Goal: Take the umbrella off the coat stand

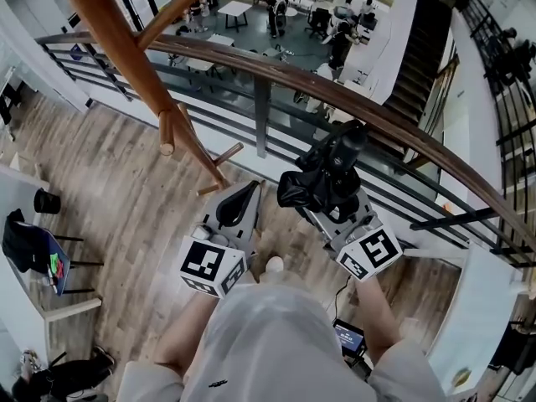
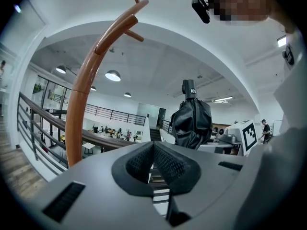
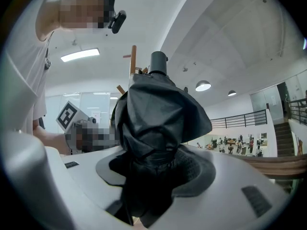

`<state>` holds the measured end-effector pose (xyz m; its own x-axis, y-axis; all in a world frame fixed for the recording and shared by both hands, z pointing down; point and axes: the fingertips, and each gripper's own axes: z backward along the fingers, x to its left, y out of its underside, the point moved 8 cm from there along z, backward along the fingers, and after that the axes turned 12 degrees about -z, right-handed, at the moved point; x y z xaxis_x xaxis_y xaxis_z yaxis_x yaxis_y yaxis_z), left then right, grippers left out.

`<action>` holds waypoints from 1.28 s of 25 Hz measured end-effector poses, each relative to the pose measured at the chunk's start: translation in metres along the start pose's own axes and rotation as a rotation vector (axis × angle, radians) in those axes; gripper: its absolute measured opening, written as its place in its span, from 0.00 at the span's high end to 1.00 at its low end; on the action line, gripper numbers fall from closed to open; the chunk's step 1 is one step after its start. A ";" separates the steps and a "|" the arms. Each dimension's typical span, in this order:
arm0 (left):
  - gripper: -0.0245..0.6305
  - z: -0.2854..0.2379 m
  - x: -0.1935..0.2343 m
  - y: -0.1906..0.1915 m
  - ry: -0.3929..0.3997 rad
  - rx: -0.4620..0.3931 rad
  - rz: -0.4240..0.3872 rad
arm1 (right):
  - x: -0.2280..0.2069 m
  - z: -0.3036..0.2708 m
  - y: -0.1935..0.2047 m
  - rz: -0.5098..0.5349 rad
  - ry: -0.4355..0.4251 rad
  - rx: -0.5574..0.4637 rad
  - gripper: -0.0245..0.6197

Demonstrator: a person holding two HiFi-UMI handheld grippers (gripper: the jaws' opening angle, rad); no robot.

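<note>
Folded black umbrella (image 3: 158, 123), fabric bunched, dark cylindrical end uppermost; it stands upright between the jaws of the right gripper (image 3: 156, 162), which are clamped on its lower bundle, pads pressing the cloth from both sides. Head view: umbrella (image 1: 322, 187) sits out in front of the person's chest, right of the wooden coat stand (image 1: 126, 48) and apart from it, touching no peg. Right gripper (image 1: 322, 212) points toward the railing (image 1: 335, 90). Left gripper (image 1: 241, 201) is alongside, between stand and umbrella, touching neither. Left gripper view: jaws together, ribbed pads meeting in a point, nothing between them (image 2: 153, 145); umbrella (image 2: 192, 121) is beyond and to the right, the curved stand pole (image 2: 79, 104) to the left. Plank floor (image 1: 109, 166) underfoot; a lower hall with desks and people lies beyond the railing.
</note>
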<state>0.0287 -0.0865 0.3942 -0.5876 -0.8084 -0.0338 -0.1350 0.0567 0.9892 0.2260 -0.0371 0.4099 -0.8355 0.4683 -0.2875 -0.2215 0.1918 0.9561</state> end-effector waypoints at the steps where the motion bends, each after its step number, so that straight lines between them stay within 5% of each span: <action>1: 0.93 0.000 -0.001 0.002 -0.001 0.004 0.003 | 0.001 0.001 0.002 -0.006 0.001 0.003 0.57; 8: 0.93 0.005 -0.007 0.019 0.000 0.005 0.052 | 0.006 0.016 0.022 -0.002 0.048 0.030 0.57; 32: 0.93 0.019 -0.063 0.056 0.051 -0.019 0.040 | 0.034 0.085 0.093 -0.103 0.162 0.077 0.57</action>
<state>0.0430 -0.0214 0.4494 -0.5505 -0.8348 0.0123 -0.0973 0.0787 0.9921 0.2198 0.0701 0.4842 -0.8819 0.2991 -0.3644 -0.2757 0.2997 0.9133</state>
